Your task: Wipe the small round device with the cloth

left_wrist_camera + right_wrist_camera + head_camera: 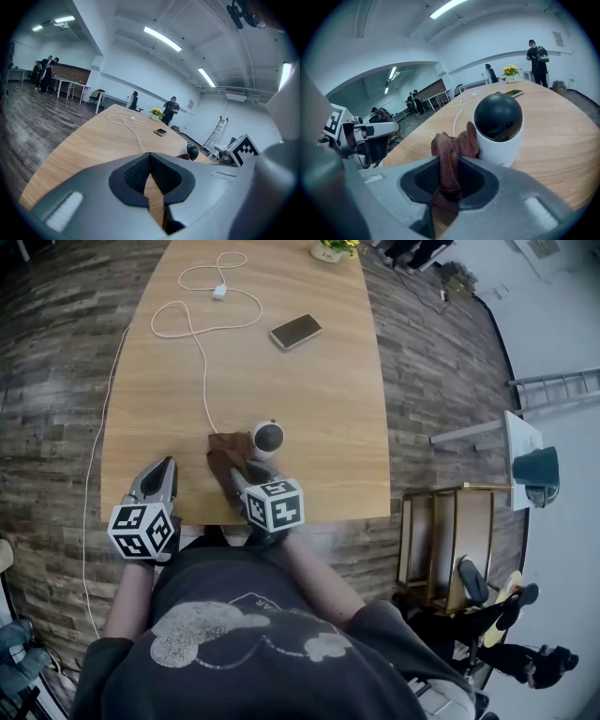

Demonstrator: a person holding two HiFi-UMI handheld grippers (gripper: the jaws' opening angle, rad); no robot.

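Small round device location: upright on the wooden table, near the edge closest to the person, white body with a dark dome.

Head view only:
- Brown cloth lies on the table at the device's left and touches it.
- Right gripper reaches over the cloth. Left gripper rests apart, to the left of the cloth, near the table edge.
- Phone, white cable and its plug lie farther up the table.

Right gripper view only:
- Right gripper jaws are clamped on the cloth. The cloth stands bunched between them, and its upper fold presses against the white side of the small round device.
- Left gripper shows at the left, clear of both.

Left gripper view only:
- Left gripper jaws are drawn together with nothing held. Only a thin slit of table wood shows between them.
- The device appears at the right, with a sliver of cloth beside it.

Hidden or unclear:
- In the head view, the right gripper's body covers the point where its jaws meet the cloth.
- In the left gripper view, the gripper body cuts off the device's base.
- The cable runs toward the cloth, but where its near end goes cannot be made out.
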